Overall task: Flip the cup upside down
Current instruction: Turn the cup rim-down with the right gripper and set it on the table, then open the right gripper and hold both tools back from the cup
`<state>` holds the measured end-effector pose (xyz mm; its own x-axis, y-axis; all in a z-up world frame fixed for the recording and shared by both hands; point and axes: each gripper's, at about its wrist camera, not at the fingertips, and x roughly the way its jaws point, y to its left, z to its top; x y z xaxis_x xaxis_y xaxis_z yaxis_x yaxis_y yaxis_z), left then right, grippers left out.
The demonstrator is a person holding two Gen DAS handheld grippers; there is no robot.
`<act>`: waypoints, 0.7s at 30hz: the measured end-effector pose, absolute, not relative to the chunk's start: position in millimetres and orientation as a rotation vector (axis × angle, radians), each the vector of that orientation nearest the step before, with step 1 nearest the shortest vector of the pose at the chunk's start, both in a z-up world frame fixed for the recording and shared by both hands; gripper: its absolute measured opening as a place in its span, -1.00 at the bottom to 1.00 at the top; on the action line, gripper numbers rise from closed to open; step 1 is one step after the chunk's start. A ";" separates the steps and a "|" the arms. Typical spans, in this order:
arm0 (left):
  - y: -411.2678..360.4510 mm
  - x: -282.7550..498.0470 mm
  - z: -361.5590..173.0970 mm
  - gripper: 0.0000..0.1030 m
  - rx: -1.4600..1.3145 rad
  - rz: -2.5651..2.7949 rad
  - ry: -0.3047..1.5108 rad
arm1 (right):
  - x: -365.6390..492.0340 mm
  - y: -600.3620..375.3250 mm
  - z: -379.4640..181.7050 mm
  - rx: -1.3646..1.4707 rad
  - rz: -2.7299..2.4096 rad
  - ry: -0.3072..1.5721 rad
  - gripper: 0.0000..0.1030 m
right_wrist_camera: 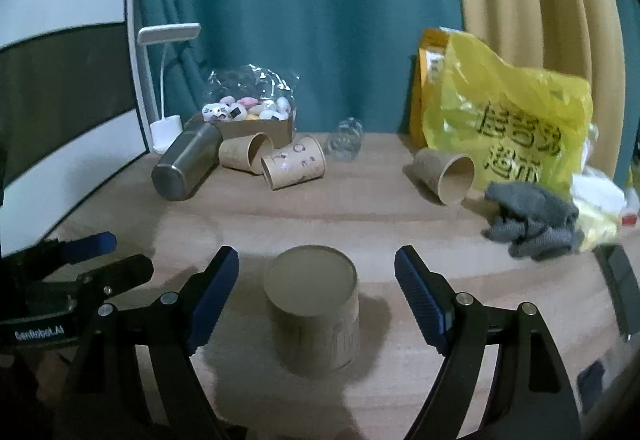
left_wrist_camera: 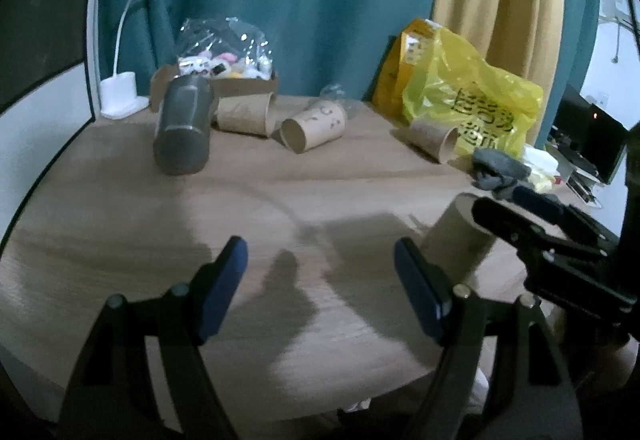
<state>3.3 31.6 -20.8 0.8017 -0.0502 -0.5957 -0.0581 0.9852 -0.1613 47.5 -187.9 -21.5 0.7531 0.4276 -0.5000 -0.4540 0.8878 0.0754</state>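
cup inverted on table, both grippers released

currently i see the cup (right_wrist_camera: 314, 304) standing mouth-down on the table (right_wrist_camera: 360, 216), its flat base facing up, between the spread fingers of my right gripper (right_wrist_camera: 316, 288). neither blue pad touches it; there is a clear gap on each side, so that gripper is released and holds nothing. in the left wrist view the same cup (left_wrist_camera: 456, 240) appears just beyond the right finger of my left gripper (left_wrist_camera: 320, 280), partly hidden by the right gripper's black frame. the left gripper's fingers are also spread wide over bare tabletop, grasping nothing.

at the back of the table i note a steel flask (right_wrist_camera: 188, 164) lying on its side, with two paper cups lying beside it: a plain one (right_wrist_camera: 244, 152) and a printed one (right_wrist_camera: 294, 168). a third paper cup (right_wrist_camera: 446, 174) lies on its side near a yellow bag (right_wrist_camera: 508, 120). a grey cloth (right_wrist_camera: 528, 220) is bunched in front of that bag. a white lamp (right_wrist_camera: 168, 80) stands at the far left, next to a cardboard box (right_wrist_camera: 256, 128) of small toys.
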 end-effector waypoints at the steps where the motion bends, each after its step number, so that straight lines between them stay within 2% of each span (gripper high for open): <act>1: 29.1 0.5 -18.2 0.50 -0.170 0.001 0.638 | 48.1 -189.6 -20.8 -0.041 0.483 0.547 0.61; 21: 17.5 -22.6 4.1 0.50 -0.154 0.031 0.602 | 30.0 -214.6 -4.7 -0.003 0.451 0.576 0.61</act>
